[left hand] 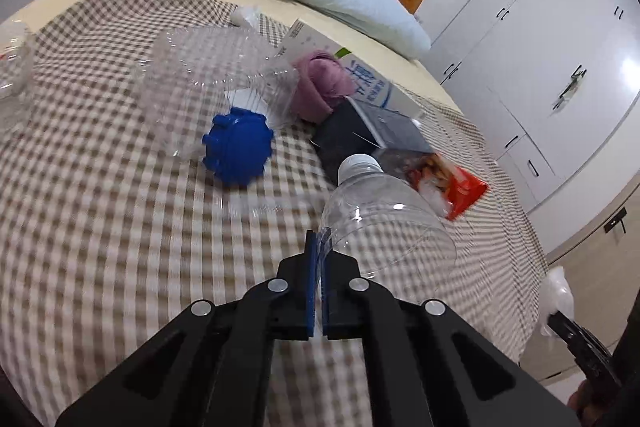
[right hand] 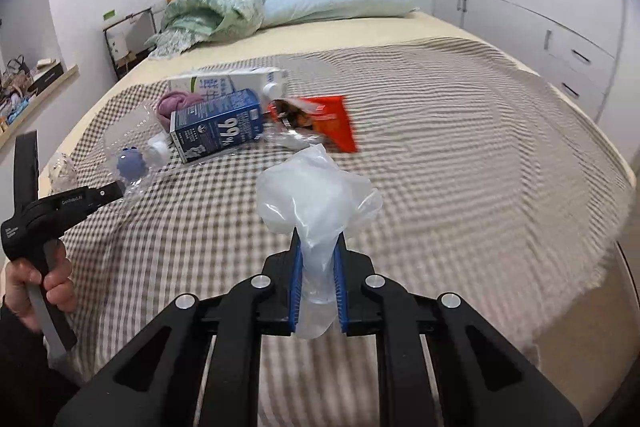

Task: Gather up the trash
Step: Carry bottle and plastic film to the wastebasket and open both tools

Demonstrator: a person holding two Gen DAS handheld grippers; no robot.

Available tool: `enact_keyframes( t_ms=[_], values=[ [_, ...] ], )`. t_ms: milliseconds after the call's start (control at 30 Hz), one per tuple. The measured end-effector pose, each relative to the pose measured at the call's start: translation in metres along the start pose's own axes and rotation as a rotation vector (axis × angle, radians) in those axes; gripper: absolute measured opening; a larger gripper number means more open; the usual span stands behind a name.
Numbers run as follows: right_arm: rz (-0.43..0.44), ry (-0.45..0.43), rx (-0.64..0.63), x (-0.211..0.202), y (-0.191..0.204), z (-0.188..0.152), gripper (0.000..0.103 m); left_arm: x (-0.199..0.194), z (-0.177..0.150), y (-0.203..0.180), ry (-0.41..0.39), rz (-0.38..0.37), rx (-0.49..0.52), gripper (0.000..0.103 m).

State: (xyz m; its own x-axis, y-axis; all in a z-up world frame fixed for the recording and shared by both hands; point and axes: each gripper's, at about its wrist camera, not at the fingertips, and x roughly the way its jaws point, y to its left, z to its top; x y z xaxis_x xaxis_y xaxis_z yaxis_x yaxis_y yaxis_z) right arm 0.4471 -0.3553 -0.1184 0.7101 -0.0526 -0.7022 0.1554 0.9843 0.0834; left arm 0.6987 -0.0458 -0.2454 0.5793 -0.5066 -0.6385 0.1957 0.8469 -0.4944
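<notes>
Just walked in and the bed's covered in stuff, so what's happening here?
A person is collecting trash off the checkered blanket with a claw in each hand. The left claw is shut on the edge of an empty clear water bottle. The right claw is shut on a clear plastic bag. A blue carton, a red snack wrapper and a blue-capped bottle lie uncollected.
</notes>
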Motion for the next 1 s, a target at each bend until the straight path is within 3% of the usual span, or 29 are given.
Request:
enact_keyframes(
  t_ms=[167,367,567,633,700,867,1000],
  values=[
    [-0.035,-0.055,-0.020,-0.064,-0.046,-0.028,0.014,-0.064,-0.046,-0.025,-0.049,-0.005,0.000,0.000],
    [-0.104,-0.003,0.087,-0.103,-0.131,-0.090,0.014,-0.143,-0.115,-0.066,-0.051,-0.057,0.090,0.000],
    [-0.173,0.022,0.207,-0.133,-0.213,-0.152,0.014,-0.167,-0.153,-0.161,-0.013,-0.079,0.334,0.000],
    [-0.177,0.053,0.261,-0.135,-0.239,-0.170,0.014,-0.158,-0.167,-0.198,0.018,-0.150,0.373,0.000],
    [-0.183,0.089,0.286,-0.134,-0.257,-0.186,0.014,-0.133,-0.188,-0.236,0.103,-0.199,0.417,0.000],
    [-0.212,0.122,0.281,-0.141,-0.280,-0.232,0.014,-0.061,-0.254,-0.314,0.319,-0.216,0.580,0.000],
    [-0.228,0.164,0.381,-0.137,-0.317,-0.279,0.014,0.000,-0.311,-0.355,0.510,-0.191,0.681,0.000]
  ],
)
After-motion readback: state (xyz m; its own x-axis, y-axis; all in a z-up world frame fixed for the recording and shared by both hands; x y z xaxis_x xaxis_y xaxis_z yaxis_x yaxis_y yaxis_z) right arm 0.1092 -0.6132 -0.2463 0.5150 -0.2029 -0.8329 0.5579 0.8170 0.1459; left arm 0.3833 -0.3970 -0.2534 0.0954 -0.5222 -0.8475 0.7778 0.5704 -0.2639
